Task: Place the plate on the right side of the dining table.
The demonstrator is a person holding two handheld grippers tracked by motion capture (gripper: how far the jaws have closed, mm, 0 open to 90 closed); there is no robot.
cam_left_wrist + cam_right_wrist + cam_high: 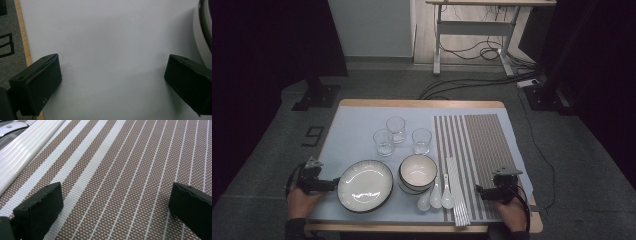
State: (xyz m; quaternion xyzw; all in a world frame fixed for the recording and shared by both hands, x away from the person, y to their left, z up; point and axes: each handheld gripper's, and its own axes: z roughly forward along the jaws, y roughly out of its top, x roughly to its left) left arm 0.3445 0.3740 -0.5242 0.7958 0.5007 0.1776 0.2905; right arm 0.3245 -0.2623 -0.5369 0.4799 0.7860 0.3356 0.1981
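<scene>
Both tools rest low at the near edge of the table, so the work looks to be at its start, with nothing picked up yet. The left gripper (pixel 332 185) lies on the pale blue-grey table cover (pixel 357 127), its black jaws spread wide with bare cover between them, and its tip sits just beside the rim of the shallow white plate with a dark rim (pixel 365 185); in the left gripper view that plate (pixel 205 32) curves in at the right edge. The right gripper (pixel 479 191) sits on the brown woven placemat with white stripes (pixel 482 145), jaws likewise fully apart and empty, near the bundle of white ribbed chopsticks (pixel 457 190) that lies along the placemat's left part. The nearest thing to take appears to be the plate, so the next move probably calls for the left gripper to tilt and slide one jaw under the rim before closing, since the plate lies flat and offers little edge to pinch.
</scene>
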